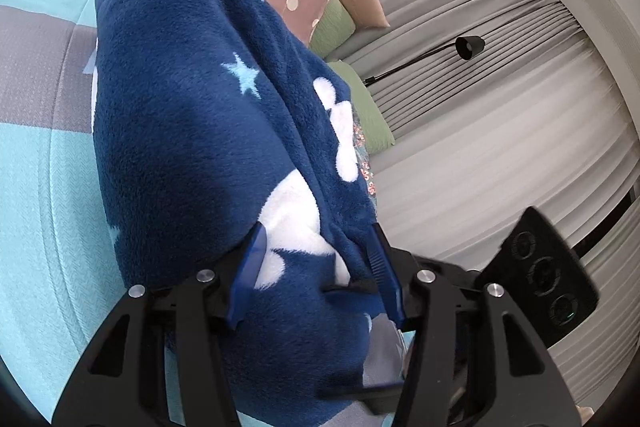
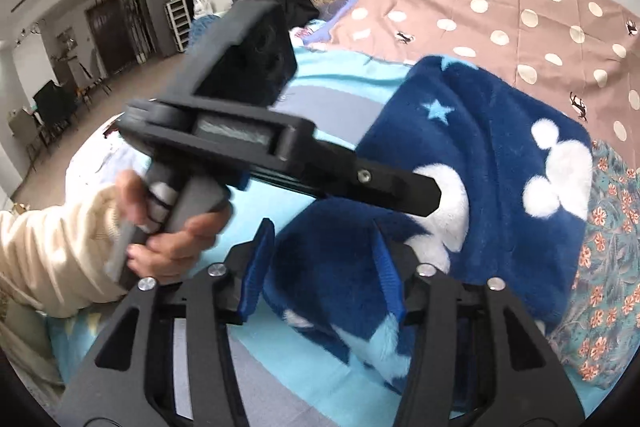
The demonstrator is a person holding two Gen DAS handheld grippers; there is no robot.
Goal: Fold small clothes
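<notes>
Black gripper (image 2: 320, 267), blue fingers (image 2: 256, 267), cream sleeve (image 2: 48, 247).

The fleece garment (image 2: 500, 155) lies on the bed (image 2: 332, 83), part of it between the right gripper (image 2: 320, 267) jaws. The left gripper (image 2: 280, 147) reaches in ahead of those jaws. Beyond the garment lies a dotted sheet (image 2: 520, 7); right of it, a floral cloth (image 2: 608, 227).

A bed (image 1: 48, 163) covered with a turquoise and grey striped sheet (image 2: 320, 83). Behind it lies a brown cloth with cream dots (image 2: 520, 11). A floral fabric (image 2: 608, 251) sits at the bed's right edge. Green cushions (image 1: 368, 115) and a tan cushion (image 1: 364, 3) line grey pleated curtains (image 1: 480, 75), beside a black lamp (image 1: 470, 47). A dark door (image 2: 110, 35) stands far off
</notes>
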